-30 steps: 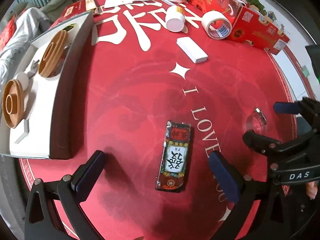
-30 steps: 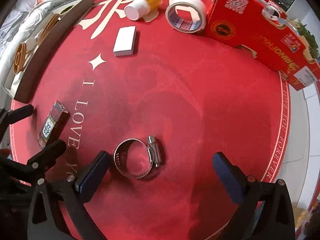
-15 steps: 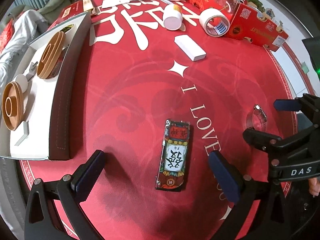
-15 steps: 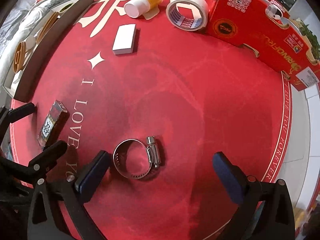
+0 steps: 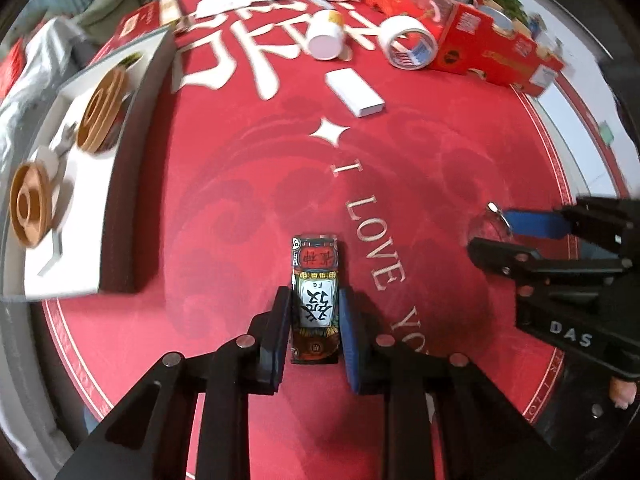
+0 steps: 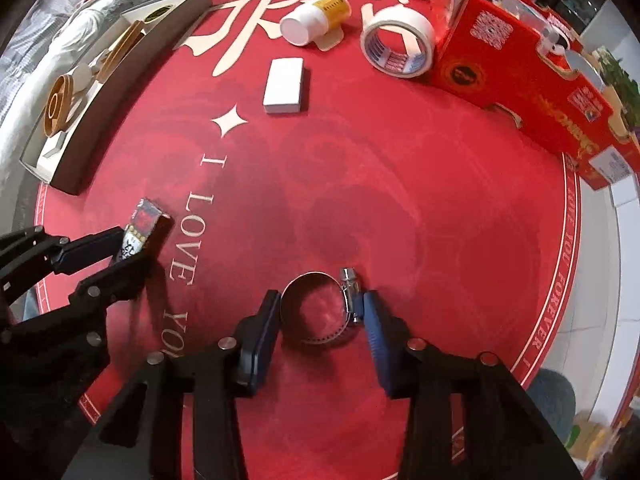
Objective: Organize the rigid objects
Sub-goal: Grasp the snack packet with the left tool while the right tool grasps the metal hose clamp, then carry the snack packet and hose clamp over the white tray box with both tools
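Observation:
My left gripper is shut on a small patterned card box with Chinese characters, lying on the red round mat; the pads press both long sides. It also shows in the right wrist view. My right gripper is closed around a metal hose clamp on the mat, pads touching its ring and screw housing. The clamp is partly hidden behind the right gripper in the left wrist view.
A white tray with wooden rings sits at the left. Farther back lie a white block, a white bottle, a tape roll and a red carton.
Both grippers went from wide open to closed: the left onto the card box, the right onto the hose clamp. Both moved forward and down to the mat.

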`<move>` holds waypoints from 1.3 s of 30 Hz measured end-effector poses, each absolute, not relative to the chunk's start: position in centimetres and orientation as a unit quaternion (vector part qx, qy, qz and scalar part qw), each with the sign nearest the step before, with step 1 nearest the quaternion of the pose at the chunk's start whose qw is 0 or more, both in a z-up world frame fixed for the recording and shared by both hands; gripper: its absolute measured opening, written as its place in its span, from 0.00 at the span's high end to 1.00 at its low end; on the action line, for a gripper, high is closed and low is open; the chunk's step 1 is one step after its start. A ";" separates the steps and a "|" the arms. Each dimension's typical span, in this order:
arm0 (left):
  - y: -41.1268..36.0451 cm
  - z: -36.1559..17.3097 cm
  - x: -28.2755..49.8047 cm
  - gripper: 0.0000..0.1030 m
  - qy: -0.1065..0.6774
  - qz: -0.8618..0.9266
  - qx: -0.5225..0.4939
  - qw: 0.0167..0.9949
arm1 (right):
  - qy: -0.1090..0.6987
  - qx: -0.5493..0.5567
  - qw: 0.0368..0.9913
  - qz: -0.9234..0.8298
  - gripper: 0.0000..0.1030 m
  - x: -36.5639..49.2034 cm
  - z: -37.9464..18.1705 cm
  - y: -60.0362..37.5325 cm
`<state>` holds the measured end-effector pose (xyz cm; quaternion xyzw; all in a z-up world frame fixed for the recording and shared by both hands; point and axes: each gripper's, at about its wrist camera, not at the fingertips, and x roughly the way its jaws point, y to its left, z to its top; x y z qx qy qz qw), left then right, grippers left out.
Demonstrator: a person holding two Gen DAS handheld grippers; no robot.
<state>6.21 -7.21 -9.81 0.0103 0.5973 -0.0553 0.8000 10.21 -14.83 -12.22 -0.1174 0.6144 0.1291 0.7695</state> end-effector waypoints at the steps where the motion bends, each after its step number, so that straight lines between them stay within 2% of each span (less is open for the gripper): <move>1: -7.0 -9.8 5.8 0.75 0.596 -0.052 0.008 0.801 | 0.616 -0.108 0.769 0.131 0.58 10.1 -12.2 -15.0; 29: -3.4 -5.0 2.9 0.75 0.539 0.005 -0.058 0.840 | 0.614 -0.078 0.775 0.126 0.58 6.6 -9.4 -14.7; 33: -2.3 -3.0 2.8 0.75 0.517 0.028 -0.074 0.852 | 0.598 -0.068 0.788 0.131 0.58 6.8 -8.4 -14.9; 39: 1.3 2.7 3.1 0.75 0.452 0.079 -0.114 0.881 | 0.539 -0.059 0.825 0.161 0.58 7.7 -2.6 -12.8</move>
